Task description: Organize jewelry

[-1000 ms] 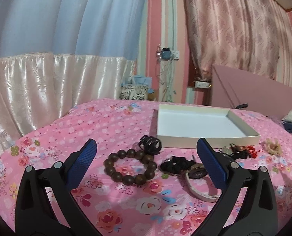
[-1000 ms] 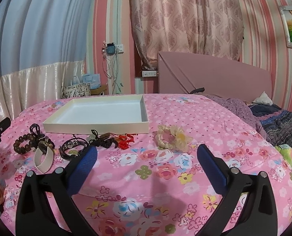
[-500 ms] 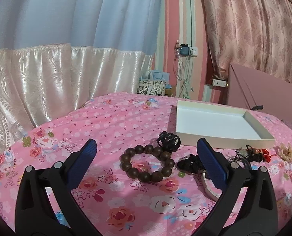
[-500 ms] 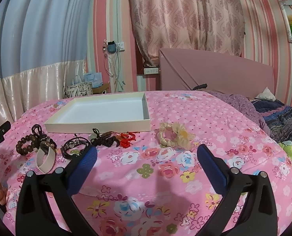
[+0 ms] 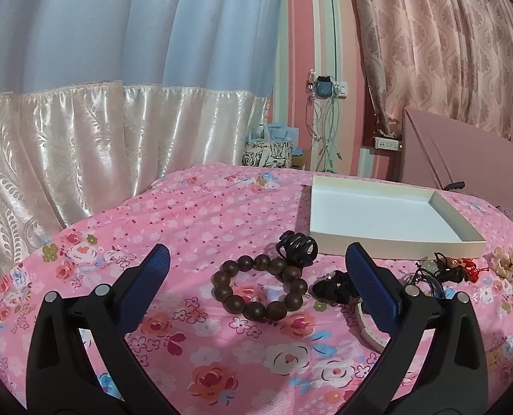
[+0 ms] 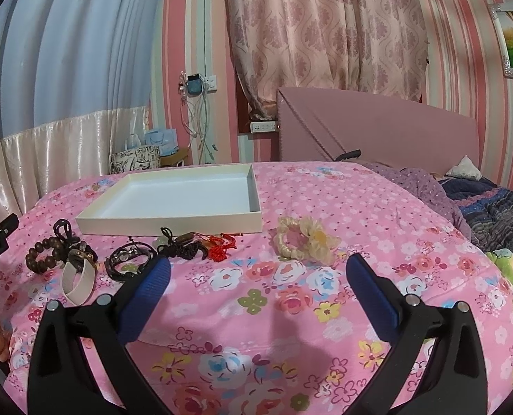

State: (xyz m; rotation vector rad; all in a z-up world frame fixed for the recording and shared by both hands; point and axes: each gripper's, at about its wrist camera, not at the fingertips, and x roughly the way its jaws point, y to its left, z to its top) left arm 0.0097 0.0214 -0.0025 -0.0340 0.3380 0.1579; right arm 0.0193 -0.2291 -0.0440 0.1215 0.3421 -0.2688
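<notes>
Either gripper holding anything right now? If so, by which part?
Nothing held. Left gripper and right gripper are both open above the pink floral bedspread; the brown wooden bead bracelet lies untouched.

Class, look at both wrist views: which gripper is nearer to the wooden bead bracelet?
Left. The left gripper hangs open right over the wooden bead bracelet, which lies between its fingers. The right gripper hangs open off to the side; there the bracelet lies far left.

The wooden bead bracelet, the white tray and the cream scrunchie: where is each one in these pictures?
wooden bead bracelet (image 5: 292, 273): left wrist view, on a bead at its right side.
white tray (image 6: 168, 224): right wrist view, on its near outer wall.
cream scrunchie (image 6: 284, 248): right wrist view, on its ruffled left edge.
</notes>
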